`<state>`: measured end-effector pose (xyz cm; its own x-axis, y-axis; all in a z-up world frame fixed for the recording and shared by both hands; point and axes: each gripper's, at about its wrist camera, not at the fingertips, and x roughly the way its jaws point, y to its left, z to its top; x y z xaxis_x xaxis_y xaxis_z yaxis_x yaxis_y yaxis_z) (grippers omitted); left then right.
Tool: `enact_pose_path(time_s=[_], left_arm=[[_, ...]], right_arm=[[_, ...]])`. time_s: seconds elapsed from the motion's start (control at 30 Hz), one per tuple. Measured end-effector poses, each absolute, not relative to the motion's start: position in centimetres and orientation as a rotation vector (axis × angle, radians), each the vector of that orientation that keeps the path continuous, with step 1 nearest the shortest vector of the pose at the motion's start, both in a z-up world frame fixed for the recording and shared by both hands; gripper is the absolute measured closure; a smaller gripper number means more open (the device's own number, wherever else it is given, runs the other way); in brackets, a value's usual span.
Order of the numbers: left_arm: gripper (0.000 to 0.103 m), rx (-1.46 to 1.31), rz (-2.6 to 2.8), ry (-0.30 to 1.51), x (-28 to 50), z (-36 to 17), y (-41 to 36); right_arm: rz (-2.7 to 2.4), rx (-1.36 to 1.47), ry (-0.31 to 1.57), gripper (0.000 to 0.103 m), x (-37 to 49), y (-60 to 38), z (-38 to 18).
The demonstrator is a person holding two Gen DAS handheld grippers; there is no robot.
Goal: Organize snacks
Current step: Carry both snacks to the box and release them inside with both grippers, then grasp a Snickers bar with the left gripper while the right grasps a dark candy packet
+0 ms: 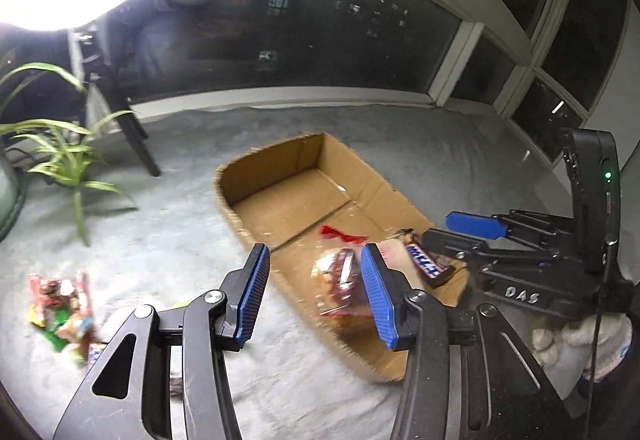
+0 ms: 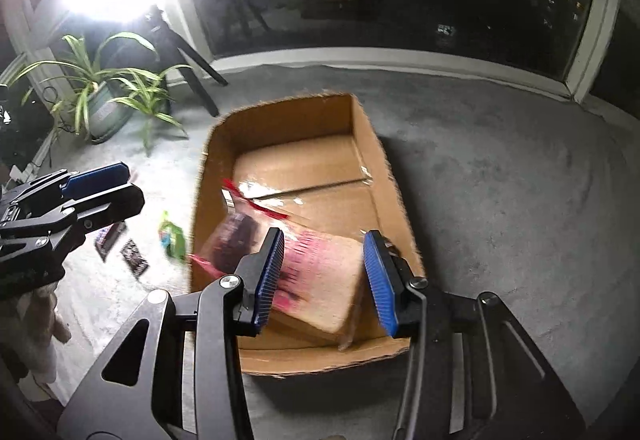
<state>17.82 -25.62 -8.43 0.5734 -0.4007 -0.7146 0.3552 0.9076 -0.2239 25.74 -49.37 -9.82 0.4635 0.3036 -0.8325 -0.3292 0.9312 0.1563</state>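
**A:** Where do the snacks stand?

**B:** The cardboard box [image 2: 304,120] fills mid-frame in my right view. A clear bag with a red strip [image 2: 240,236] and a tan packet printed in pink [image 2: 320,280] lie at its near end. In the left view a chocolate bar [image 1: 428,260] lies at the box's near right corner. More loose snacks [image 1: 64,312] lie on the grey cloth [image 2: 500,200], lower left, well apart from the box.

**A:** And your tools?

**B:** Both are spread and hold nothing. My left gripper [image 1: 316,288] hangs over the box's near left wall; my right gripper [image 2: 324,280] is above the tan packet.

**A:** What's the next step, in your judgement?

**B:** Fetch from the loose pile. I'd swing the left tool across, come down square over one wrapper, and pinch its middle, not a crinkly end. Blur makes the wrappers hard to tell apart, so I'd slow down first.
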Motion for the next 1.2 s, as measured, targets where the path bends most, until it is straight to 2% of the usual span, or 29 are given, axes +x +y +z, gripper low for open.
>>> enact_pose_path(time_s=[0.07, 0.23, 0.5, 0.77, 1.0, 1.1, 1.2], left_arm=[[0.044, -0.07, -0.415, 0.832, 17.4, -8.0, -23.9], [0.037, -0.066, -0.357, 0.811, 16.4, -7.5, -19.7], [0.037, -0.08, -0.233, 0.84, 14.4, -8.9, -11.8], [0.038, -0.078, -0.179, 0.92, 12.9, -12.1, -7.7], [0.05, -0.064, -0.189, 0.982, 12.8, -14.5, -7.3], [0.061, -0.054, -0.212, 1.006, 13.0, -15.2, -7.6], [0.065, -0.056, -0.229, 1.022, 13.5, -15.8, -7.9]], right_arm=[[0.409, -0.038, 1.006, 0.06, 25.4, -48.4, -9.2], [0.474, -0.072, 0.981, 0.06, 24.3, -45.7, -8.2], [0.609, -0.111, 0.975, 0.06, 22.8, -40.9, -7.5], [0.774, -0.181, 1.052, 0.06, 21.6, -34.9, -10.1], [0.852, -0.253, 1.138, 0.06, 21.0, -30.4, -13.6], [0.869, -0.287, 1.16, 0.06, 21.0, -29.1, -14.8], [0.881, -0.29, 1.187, 0.06, 21.2, -28.2, -15.7]])
